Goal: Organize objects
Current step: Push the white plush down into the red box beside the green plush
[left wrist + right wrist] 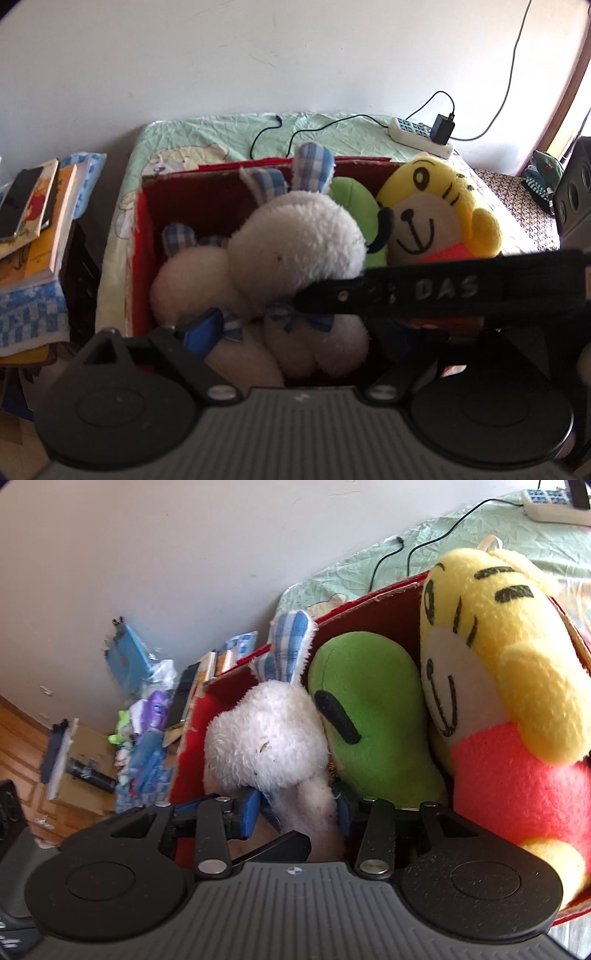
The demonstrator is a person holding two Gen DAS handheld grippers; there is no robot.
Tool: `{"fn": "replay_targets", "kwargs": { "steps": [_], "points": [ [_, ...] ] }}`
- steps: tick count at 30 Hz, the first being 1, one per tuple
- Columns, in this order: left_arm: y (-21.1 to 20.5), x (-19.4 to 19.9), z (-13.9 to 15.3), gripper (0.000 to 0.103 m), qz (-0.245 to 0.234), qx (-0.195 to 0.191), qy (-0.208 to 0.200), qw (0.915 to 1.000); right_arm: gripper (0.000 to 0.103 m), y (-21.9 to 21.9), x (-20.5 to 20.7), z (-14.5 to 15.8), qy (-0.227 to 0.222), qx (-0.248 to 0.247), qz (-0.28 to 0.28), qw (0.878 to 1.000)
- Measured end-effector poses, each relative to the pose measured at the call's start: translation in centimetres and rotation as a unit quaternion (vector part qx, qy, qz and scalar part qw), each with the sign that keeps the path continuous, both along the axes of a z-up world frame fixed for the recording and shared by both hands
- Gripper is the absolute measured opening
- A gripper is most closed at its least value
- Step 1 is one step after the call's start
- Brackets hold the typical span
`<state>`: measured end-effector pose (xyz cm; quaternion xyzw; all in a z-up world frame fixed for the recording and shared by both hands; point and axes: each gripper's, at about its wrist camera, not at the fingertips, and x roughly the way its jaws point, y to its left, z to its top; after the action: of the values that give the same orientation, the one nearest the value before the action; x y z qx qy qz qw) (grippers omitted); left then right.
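Note:
A red box (142, 240) (188, 746) stands on a bed and holds three plush toys. A white bunny (295, 236) (266, 738) with blue checked ears lies at the left. A green plush (351, 195) (369, 701) sits in the middle, and a yellow tiger (436, 206) (498, 646) in a red top is on the right. My right gripper (297, 812) reaches in from the right, shut on the bunny near its blue bow. In the left wrist view it shows as a black bar (406, 291). My left gripper (301, 332) stands wide open over the bunny's legs.
A stack of books with a phone (29, 210) sits left of the bed. A power strip (421, 134) with a charger and cables lies on the green sheet (221, 129) behind the box. A black speaker (576, 192) is at the right. Clutter and a cardboard box (85, 771) lie on the floor.

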<state>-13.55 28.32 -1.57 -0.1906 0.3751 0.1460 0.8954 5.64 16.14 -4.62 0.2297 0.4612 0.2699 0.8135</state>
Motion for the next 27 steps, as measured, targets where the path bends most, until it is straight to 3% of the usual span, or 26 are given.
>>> {"fn": "replay_targets", "kwargs": {
  "steps": [7,10,13,22,27],
  "points": [
    [0.0,-0.8,1.0,0.088,0.007,0.011,-0.017,0.9998,0.045,-1.9,-0.8,1.3,-0.026,0.045,-0.011,0.999],
    [0.0,-0.7,1.3,0.087,0.012,0.019,-0.019,0.9996,0.039,-1.8,-0.7,1.7,-0.035,0.062,-0.018,0.997],
    [0.4,-0.4,1.1,0.085,0.021,0.02,-0.014,0.9995,0.032,-0.8,-0.1,1.9,-0.04,0.038,-0.018,0.998],
    [1.6,0.4,-0.4,0.083,0.045,0.001,0.029,0.9986,0.031,0.6,1.1,1.1,-0.023,-0.003,0.008,1.0],
    [1.4,0.7,-0.4,0.087,0.049,0.002,0.048,0.9977,0.031,-0.5,0.5,1.0,0.006,0.013,0.004,1.0]
  ]
}}
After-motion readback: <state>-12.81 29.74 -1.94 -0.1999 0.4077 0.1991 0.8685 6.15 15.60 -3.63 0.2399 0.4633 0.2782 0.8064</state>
